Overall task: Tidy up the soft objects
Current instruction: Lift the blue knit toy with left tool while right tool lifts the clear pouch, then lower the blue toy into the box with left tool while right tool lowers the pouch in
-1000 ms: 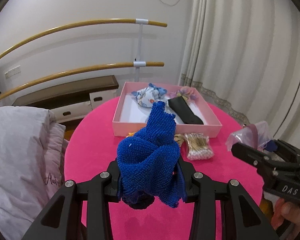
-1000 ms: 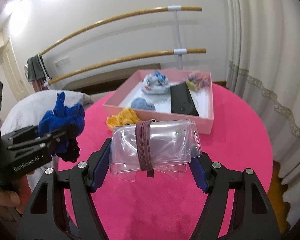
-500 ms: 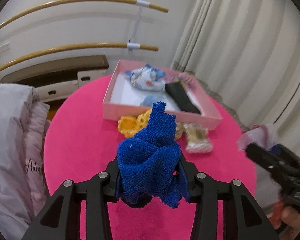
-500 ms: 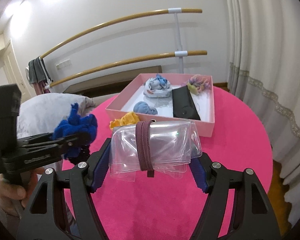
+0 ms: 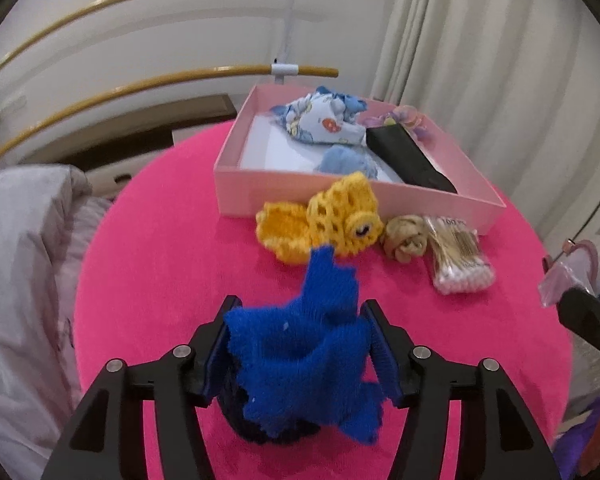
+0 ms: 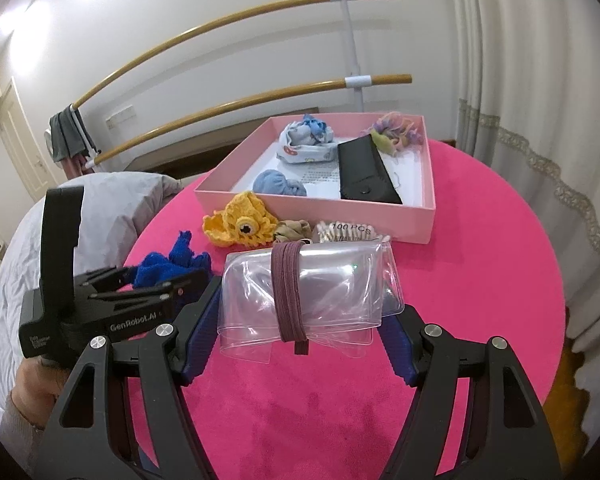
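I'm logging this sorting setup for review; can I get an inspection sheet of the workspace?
Surface: round pink table.
Job's things: blue cloth between the left claw fingers, which are opening; yellow crochet piece and beige fabric knot outside the pink box.
Clutter: cotton swab pack.
Grippers: right claw shut on banded clear pouch.
Cables: nothing seen.
Surroundings: wooden rails, curtain, grey bedding.

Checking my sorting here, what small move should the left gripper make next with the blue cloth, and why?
Probably let the jaws finish opening, then lift away: the left gripper is opening around the blue cloth, which sits low over the pink table, short of the pink box.
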Available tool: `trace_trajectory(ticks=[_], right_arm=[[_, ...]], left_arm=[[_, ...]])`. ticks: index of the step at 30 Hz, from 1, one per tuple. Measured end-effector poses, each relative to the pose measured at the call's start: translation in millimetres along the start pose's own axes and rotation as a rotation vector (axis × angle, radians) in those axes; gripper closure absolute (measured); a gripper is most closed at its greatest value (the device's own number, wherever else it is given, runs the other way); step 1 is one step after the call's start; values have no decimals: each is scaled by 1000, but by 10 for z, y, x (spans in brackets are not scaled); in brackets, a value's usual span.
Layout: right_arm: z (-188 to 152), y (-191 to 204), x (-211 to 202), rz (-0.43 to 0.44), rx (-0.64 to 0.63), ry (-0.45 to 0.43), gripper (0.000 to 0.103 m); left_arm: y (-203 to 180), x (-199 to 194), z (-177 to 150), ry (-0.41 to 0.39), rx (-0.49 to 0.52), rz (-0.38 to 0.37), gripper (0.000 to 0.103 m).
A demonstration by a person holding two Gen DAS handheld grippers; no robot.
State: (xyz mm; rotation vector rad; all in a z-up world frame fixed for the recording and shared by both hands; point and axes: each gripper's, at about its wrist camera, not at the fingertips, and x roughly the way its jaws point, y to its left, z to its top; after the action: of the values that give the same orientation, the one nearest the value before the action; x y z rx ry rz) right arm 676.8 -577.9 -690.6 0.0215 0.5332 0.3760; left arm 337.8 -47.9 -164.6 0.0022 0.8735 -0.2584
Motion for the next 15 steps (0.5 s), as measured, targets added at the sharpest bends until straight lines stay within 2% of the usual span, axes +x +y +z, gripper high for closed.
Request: trace_trajectory(ticks=[5,11,13,14,15], right_arm=[[-14,7,3,-2,-1,5,35],[-30,-13,3,-4,3,11,35],[-29,-9,17,-1,5,13,35],[-32,0,21,1,4,15,35],[-34,4,21,3,3,15,35]], left_arm=[[-152,27,-10,-31,75,65,45],[-322,-30,-269,-46,149,91,43],[-338,12,-314,-21,159,83,52],[-358,33,-325,-7,161,68,68],[-359,19,-320,-4,159,58,69]])
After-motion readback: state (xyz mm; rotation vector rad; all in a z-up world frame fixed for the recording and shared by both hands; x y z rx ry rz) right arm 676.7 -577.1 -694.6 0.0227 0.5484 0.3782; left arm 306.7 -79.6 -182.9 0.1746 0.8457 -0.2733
